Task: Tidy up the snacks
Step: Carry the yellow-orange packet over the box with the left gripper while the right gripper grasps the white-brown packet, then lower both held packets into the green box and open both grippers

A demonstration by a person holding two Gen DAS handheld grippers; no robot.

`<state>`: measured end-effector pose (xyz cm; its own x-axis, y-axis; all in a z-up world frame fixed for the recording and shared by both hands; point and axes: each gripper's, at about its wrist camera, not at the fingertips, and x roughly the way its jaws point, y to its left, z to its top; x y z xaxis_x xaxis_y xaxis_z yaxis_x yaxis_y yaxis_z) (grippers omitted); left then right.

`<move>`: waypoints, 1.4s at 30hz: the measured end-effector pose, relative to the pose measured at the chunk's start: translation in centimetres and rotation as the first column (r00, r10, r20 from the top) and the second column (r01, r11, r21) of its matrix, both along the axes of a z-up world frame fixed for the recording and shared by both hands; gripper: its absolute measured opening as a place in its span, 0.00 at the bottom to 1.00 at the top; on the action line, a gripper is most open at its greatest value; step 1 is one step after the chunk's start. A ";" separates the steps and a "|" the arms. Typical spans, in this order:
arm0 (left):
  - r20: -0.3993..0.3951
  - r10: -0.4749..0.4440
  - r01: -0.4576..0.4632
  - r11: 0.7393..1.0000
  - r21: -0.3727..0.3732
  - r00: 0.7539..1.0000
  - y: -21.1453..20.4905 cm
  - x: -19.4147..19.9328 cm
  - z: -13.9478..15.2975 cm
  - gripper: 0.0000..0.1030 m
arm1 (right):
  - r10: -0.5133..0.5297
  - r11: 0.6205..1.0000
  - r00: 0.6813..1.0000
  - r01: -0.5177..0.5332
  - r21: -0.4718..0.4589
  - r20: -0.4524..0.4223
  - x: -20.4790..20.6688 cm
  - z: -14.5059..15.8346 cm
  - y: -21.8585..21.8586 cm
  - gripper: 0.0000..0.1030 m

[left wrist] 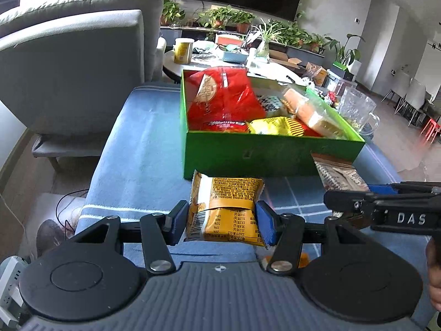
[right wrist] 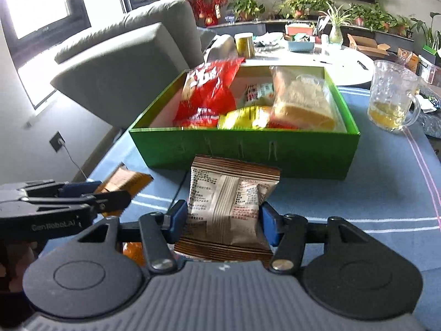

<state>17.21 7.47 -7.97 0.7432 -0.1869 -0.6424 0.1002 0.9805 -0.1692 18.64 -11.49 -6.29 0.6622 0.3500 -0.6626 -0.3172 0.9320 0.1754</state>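
Note:
My left gripper [left wrist: 222, 222] is shut on a yellow snack packet [left wrist: 226, 209], held just in front of the green box [left wrist: 248, 157]. My right gripper [right wrist: 223, 220] is shut on a brown-and-silver snack packet [right wrist: 228, 204], also before the green box [right wrist: 248, 151]. The box holds a red bag [left wrist: 220, 99], a yellow packet [left wrist: 275, 125] and wrapped bread [right wrist: 300, 102]. In the left wrist view the right gripper [left wrist: 339, 201] enters from the right with the brown packet [left wrist: 339, 173]. In the right wrist view the left gripper [right wrist: 110, 195] shows at the left with its yellow packet [right wrist: 124, 179].
The box stands on a blue striped cloth [right wrist: 358, 198]. A glass mug [right wrist: 391, 99] with yellow liquid stands right of the box. A grey sofa [left wrist: 69, 63] lies at the left, and a cluttered white table [right wrist: 303, 52] with plants lies behind. An orange packet [right wrist: 132, 251] lies under my right gripper.

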 end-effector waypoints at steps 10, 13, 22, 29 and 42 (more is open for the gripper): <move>0.074 -0.054 0.054 0.999 -0.002 0.996 -1.6 0.9 2.7 0.49 | -0.053 0.996 0.996 0.049 0.068 0.065 1.1 2.3 -1.5 0.54; 0.097 -0.059 0.059 0.998 0.005 0.994 -2.0 1.8 3.5 0.49 | -0.060 0.995 0.995 0.054 0.079 0.084 1.9 2.9 -1.5 0.54; 0.136 -0.028 0.027 1.000 0.007 0.990 -2.6 6.2 4.2 0.49 | -0.084 0.992 0.984 0.067 0.111 0.155 4.2 4.9 -1.0 0.54; 0.125 0.006 -0.005 1.000 -0.002 0.992 -2.5 9.1 3.7 0.50 | -0.092 0.992 0.979 0.074 0.106 0.181 5.7 4.8 -0.6 0.54; 0.084 0.014 -0.015 1.000 0.011 0.996 -2.5 11.4 2.0 0.51 | -0.099 0.989 0.986 0.082 0.127 0.133 8.3 3.8 0.0 0.54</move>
